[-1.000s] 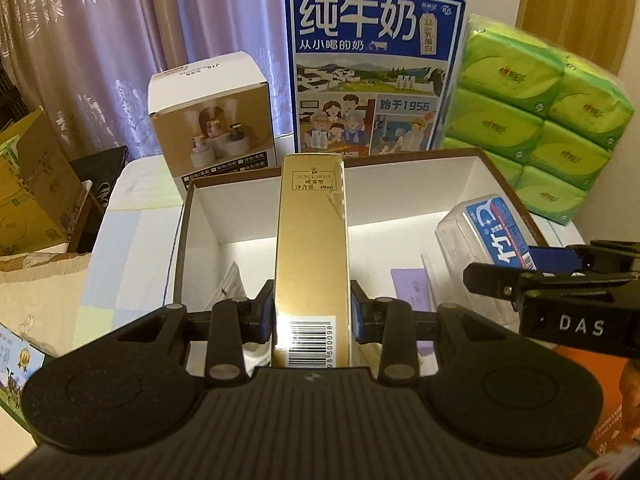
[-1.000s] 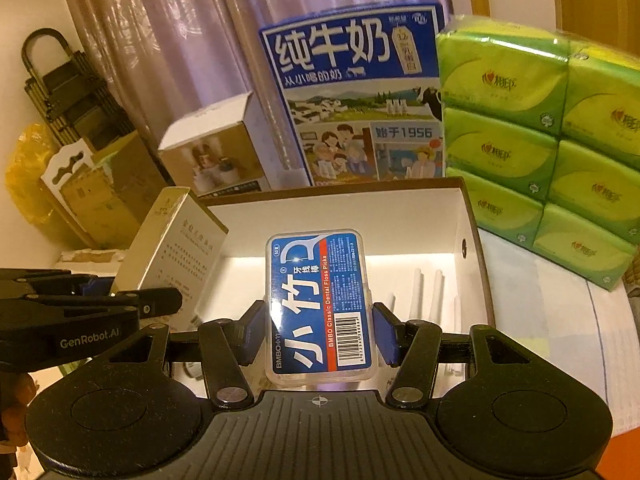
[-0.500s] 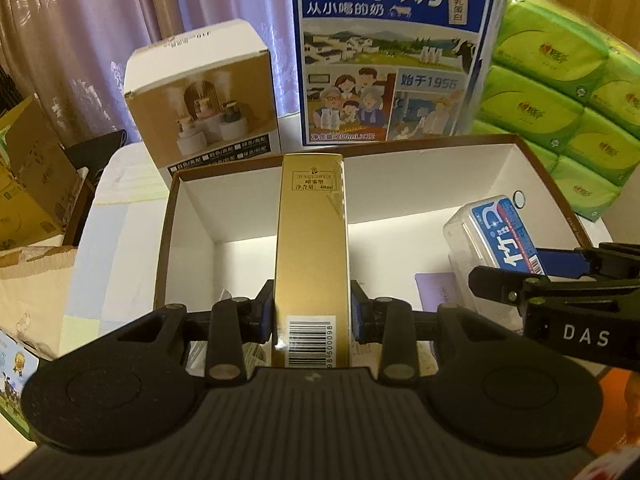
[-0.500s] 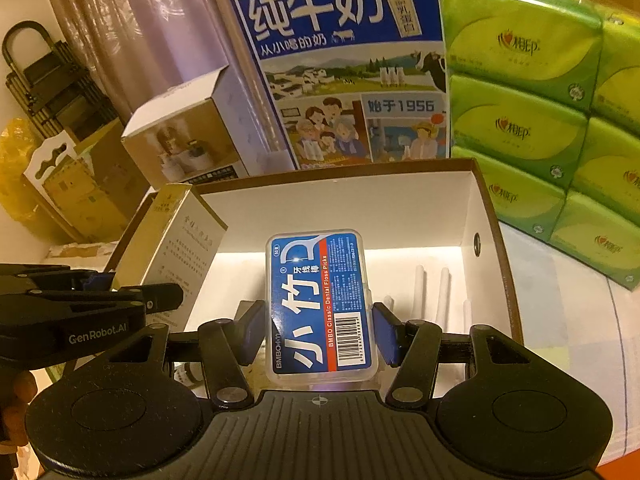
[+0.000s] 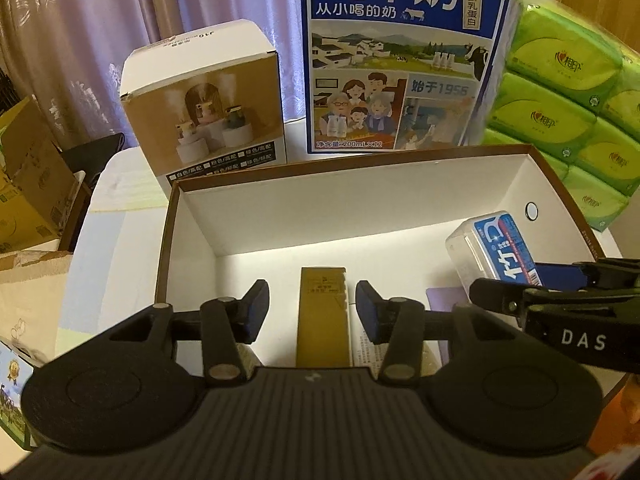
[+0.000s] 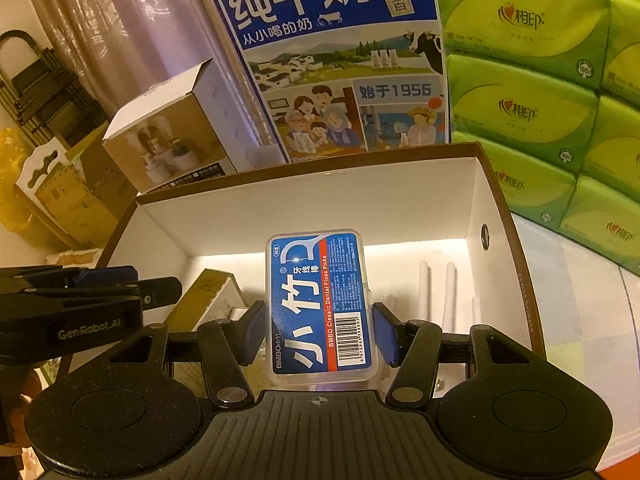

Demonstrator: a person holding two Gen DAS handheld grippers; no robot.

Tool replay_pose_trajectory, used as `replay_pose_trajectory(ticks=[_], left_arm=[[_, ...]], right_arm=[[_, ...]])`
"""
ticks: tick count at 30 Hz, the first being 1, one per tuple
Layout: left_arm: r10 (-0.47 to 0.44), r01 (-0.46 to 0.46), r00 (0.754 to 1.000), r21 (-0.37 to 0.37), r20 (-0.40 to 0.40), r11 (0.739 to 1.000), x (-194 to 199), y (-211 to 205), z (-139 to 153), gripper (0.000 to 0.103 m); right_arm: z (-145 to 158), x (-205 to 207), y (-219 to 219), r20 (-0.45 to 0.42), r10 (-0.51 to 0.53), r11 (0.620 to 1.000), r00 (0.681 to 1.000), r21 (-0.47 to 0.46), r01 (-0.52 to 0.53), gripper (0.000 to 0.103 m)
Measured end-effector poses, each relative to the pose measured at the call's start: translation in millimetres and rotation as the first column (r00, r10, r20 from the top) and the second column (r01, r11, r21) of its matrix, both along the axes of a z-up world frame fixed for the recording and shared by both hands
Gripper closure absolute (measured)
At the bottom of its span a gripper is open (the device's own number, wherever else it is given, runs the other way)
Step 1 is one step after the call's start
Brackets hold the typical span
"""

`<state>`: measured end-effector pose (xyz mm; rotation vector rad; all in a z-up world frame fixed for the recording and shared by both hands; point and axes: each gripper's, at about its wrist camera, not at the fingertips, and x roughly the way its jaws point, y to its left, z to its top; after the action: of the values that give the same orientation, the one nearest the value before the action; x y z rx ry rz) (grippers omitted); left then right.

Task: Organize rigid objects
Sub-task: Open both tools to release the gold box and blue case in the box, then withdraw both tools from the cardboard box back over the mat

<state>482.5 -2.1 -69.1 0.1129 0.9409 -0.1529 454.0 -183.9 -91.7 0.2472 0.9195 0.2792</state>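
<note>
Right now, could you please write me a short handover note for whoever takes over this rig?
Left gripper: jaws opening, pads clear of the gold box, which lies inside the open carton.
Right gripper: shut on the floss pick case, held over the carton's inside.
Done: gold box delivered.
Left: lower and release the floss case, then withdraw both grippers.

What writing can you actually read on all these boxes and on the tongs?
"纯牛奶", "从小喝的奶", "始于1956": milk carton.
"小竹", "BMBO Classic Dental Floss Picks": floss pick box, held in the right tongs.
"相印": green tissue packs.
"DAS": side of the right tongs.
"GenRobot.AI": left tongs.
Gold box, humidifier box: print too small.
</note>
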Motion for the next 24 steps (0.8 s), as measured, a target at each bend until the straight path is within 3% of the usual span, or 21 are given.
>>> replay_pose_trajectory(ticks=[5, 9, 24], left_arm=[[0.004, -0.004, 1.0, -0.008, -0.007, 1.0, 0, 4, 0, 0.059], [0.003, -0.003, 1.0, -0.013, -0.011, 1.0, -3, 6, 2, 0.056], [-0.025, 0.026, 1.0, -0.059, 0.019, 0.998, -40, 11, 26, 0.056]], right_arm=[[2, 1, 1, 0.019, -0.009, 0.999, 1.0, 0.031, 0.008, 0.049], [8, -4, 1, 0.045, -0.013, 0.999, 0.999, 0.038, 0.012, 0.036], [29, -49, -9, 0.075, -0.006, 0.999, 0.997, 0.044, 0.002, 0.035]])
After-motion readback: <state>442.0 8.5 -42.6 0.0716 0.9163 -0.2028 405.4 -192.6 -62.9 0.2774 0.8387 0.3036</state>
